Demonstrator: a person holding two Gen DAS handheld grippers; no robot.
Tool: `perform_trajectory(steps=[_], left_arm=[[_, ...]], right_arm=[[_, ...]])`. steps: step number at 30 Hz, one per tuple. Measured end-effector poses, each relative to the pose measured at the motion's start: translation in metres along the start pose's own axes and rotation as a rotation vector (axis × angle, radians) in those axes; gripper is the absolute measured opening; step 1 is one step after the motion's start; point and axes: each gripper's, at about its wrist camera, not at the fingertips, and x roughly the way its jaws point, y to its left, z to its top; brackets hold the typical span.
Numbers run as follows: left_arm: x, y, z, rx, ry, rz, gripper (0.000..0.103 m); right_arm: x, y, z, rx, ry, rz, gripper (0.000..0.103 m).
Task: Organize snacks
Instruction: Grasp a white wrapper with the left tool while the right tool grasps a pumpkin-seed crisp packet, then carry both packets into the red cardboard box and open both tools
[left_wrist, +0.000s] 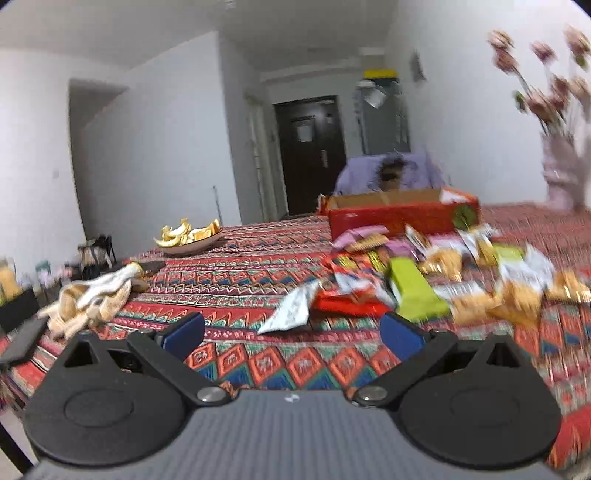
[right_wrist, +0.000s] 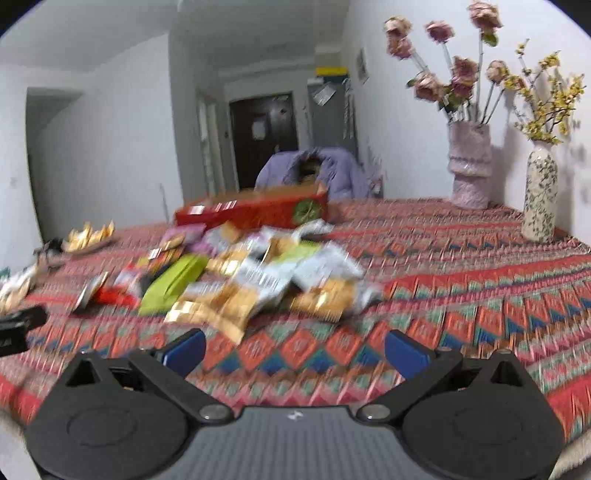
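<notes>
A loose heap of snack packets (left_wrist: 443, 273) (right_wrist: 258, 280) lies on the patterned tablecloth, blurred by motion. Among them are a lime-green pack (left_wrist: 413, 291) (right_wrist: 173, 284), a flat red pack (left_wrist: 343, 304) (right_wrist: 114, 295) and a white sachet (left_wrist: 291, 312). Behind the heap stands an open red cardboard box (left_wrist: 399, 214) (right_wrist: 255, 212). My left gripper (left_wrist: 291, 336) is open and empty, just short of the white sachet. My right gripper (right_wrist: 295, 350) is open and empty too, a little in front of the golden packets.
A plate of fruit peel (left_wrist: 190, 236) (right_wrist: 88, 236) and a banana peel (left_wrist: 96, 295) lie at the left. Two vases of flowers (right_wrist: 469, 166) (right_wrist: 539, 195) stand by the right wall. A chair draped in purple cloth (right_wrist: 314, 173) is behind the table (right_wrist: 461, 280).
</notes>
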Motion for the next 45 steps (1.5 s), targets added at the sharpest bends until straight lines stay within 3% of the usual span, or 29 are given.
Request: perform_trajectory(steps=[2, 4, 8, 13, 14, 15, 16, 19, 23, 25, 28, 29, 33, 41, 45], left_arm=[[0.015, 0.005, 0.006, -0.006, 0.021, -0.018, 0.103], [0.034, 0.008, 0.012, 0.036, 0.077, -0.064, 0.103], [0.070, 0.016, 0.022, 0.033, 0.154, -0.096, 0.103], [0.125, 0.032, 0.034, 0.001, 0.249, -0.116, 0.102], [0.134, 0.036, 0.035, -0.010, 0.259, -0.134, 0.099], [0.142, 0.039, 0.037, -0.020, 0.264, -0.149, 0.089], [0.148, 0.043, 0.038, -0.031, 0.270, -0.160, 0.083], [0.166, 0.053, 0.039, -0.061, 0.321, -0.246, 0.077], [0.178, 0.059, 0.032, -0.089, 0.394, -0.313, 0.072], [0.180, 0.064, 0.031, -0.123, 0.417, -0.324, 0.057], [0.178, 0.070, 0.030, -0.161, 0.402, -0.347, 0.045], [0.175, 0.069, 0.028, -0.149, 0.396, -0.341, 0.044], [0.153, 0.064, 0.027, -0.113, 0.364, -0.314, 0.042], [0.091, 0.072, 0.042, -0.133, 0.266, -0.281, 0.041], [0.069, 0.069, 0.054, -0.160, 0.216, -0.292, 0.041]], right_arm=[[0.008, -0.009, 0.007, 0.022, -0.058, -0.006, 0.103], [0.016, -0.016, 0.015, 0.036, -0.061, -0.020, 0.103], [0.050, -0.028, 0.036, 0.065, 0.130, -0.038, 0.103], [0.086, -0.030, 0.045, 0.099, 0.247, -0.092, 0.096], [0.091, -0.029, 0.046, 0.116, 0.262, -0.083, 0.092], [0.097, -0.028, 0.046, 0.128, 0.277, -0.072, 0.090], [0.102, -0.026, 0.047, 0.135, 0.291, -0.064, 0.081], [0.114, -0.015, 0.046, 0.109, 0.328, -0.063, 0.066], [0.122, -0.006, 0.045, 0.065, 0.329, -0.071, 0.065], [0.127, -0.005, 0.047, 0.055, 0.331, -0.076, 0.064], [0.131, -0.005, 0.048, 0.052, 0.337, -0.074, 0.059], [0.130, -0.005, 0.048, 0.053, 0.340, -0.068, 0.050], [0.118, -0.009, 0.046, 0.054, 0.336, -0.070, 0.049], [0.067, -0.015, 0.049, 0.008, 0.272, -0.053, 0.048], [0.045, -0.021, 0.067, 0.074, 0.226, 0.093, 0.048]])
